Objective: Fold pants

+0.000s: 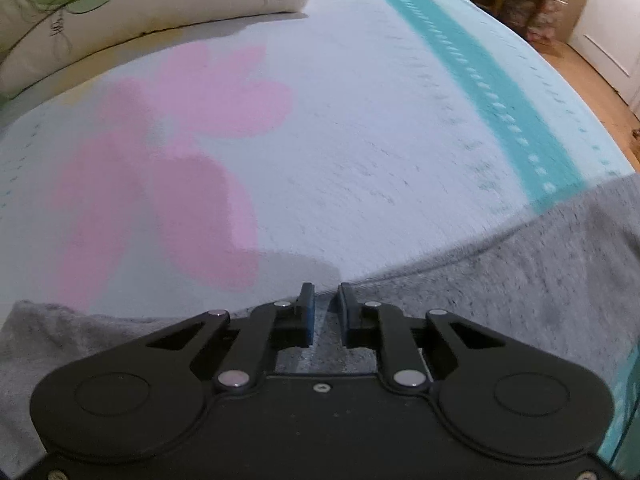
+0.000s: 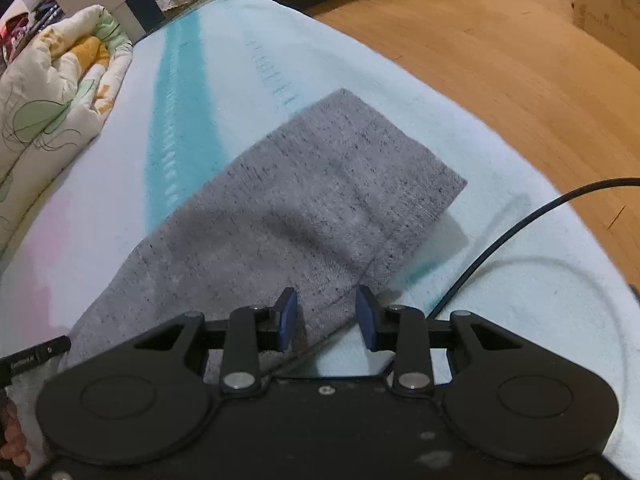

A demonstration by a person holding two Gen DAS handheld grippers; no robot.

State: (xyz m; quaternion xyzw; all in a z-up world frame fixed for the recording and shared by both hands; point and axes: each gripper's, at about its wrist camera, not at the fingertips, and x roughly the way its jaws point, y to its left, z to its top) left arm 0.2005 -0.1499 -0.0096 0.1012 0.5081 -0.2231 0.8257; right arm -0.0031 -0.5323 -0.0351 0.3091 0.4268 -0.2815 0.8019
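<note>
Grey knit pants (image 2: pixel 312 208) lie flat on a light blue bed cover (image 2: pixel 360 64), stretching away toward the bed's far right edge. My right gripper (image 2: pixel 326 316) is open, its blue-padded fingers (image 2: pixel 289 316) straddling the near right edge of the pants just above the cloth. In the left wrist view the pants (image 1: pixel 520 292) fill the lower part. My left gripper (image 1: pixel 325 312) hovers over their upper edge with a narrow gap between the jaws and grey cloth showing behind the gap; nothing is clearly pinched.
A folded floral quilt (image 1: pixel 120 12) lies at the head of the bed, also in the right wrist view (image 2: pixel 52 92). A black cable (image 2: pixel 520 224) loops over the cover at right. Wooden floor (image 2: pixel 500 52) and cardboard boxes (image 2: pixel 608 4) lie beyond the bed edge.
</note>
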